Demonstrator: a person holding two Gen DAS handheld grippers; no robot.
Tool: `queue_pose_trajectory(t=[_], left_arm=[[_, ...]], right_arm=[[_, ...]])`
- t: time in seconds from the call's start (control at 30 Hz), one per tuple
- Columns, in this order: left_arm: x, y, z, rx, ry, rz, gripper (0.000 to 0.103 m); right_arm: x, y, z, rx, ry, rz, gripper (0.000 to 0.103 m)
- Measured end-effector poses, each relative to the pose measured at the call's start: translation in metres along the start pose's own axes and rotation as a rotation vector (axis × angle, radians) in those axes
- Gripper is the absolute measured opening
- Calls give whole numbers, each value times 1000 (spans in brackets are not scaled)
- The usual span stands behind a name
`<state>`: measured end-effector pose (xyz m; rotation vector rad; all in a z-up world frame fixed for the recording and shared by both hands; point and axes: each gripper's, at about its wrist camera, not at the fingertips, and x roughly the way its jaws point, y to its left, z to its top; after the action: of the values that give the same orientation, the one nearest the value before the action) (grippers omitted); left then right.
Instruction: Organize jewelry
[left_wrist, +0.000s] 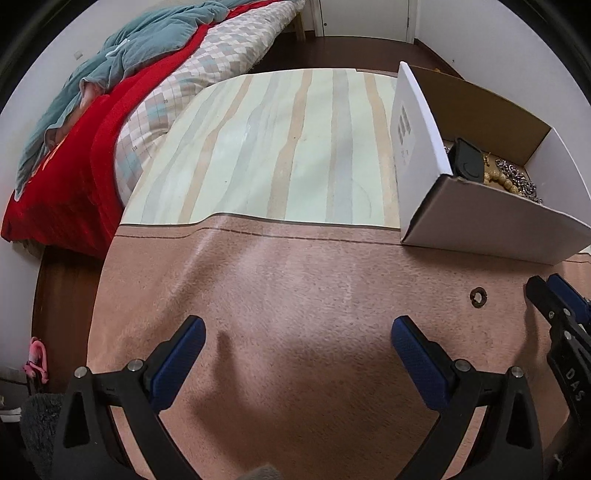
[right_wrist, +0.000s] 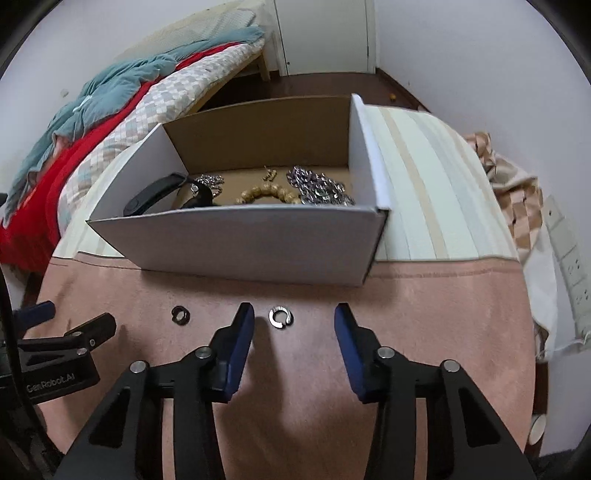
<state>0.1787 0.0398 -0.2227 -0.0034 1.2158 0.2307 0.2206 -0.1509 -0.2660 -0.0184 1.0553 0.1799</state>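
Observation:
A white cardboard box (right_wrist: 236, 240) stands on the table and holds a black band (right_wrist: 155, 194), a wooden bead bracelet (right_wrist: 267, 195) and silver chains (right_wrist: 321, 188). A silver ring (right_wrist: 280, 316) lies on the pink cloth just ahead of my open, empty right gripper (right_wrist: 294, 319), nearer its left finger. A dark ring (right_wrist: 181, 315) lies to the left; it also shows in the left wrist view (left_wrist: 478, 296). My left gripper (left_wrist: 298, 334) is open and empty over bare pink cloth. The box (left_wrist: 417, 147) is at its far right.
The table carries a pink cloth (left_wrist: 295, 295) in front and a striped cloth (left_wrist: 280, 147) behind. A bed with red and teal bedding (left_wrist: 92, 129) stands to the left. A wall with sockets (right_wrist: 569, 254) and a checked cloth (right_wrist: 517, 192) are on the right.

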Motion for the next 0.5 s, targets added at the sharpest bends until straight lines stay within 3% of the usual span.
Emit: queue_pose_trajectory(t=[0.1,0.13,0.17,0.37,0.5], left_arm=[[0,-1,2,7,-6,9,103],[-1,-1,1,9,-8,6,103],[-1,-2,2,9,-8,4,103],[-14,-16,1,27,-28,-29,103],[-21,-34,2,40,-44,-100,102]], right_arm=[[2,9,-1,-39,-11,-65,27],[2,10,-1,-48,-15,-83,16],[3,10,-1,-48,-16,-75,13],[-9,2,-1,-16,-23,-75,13],[-32,-15,-2,42,-48,-85,13]])
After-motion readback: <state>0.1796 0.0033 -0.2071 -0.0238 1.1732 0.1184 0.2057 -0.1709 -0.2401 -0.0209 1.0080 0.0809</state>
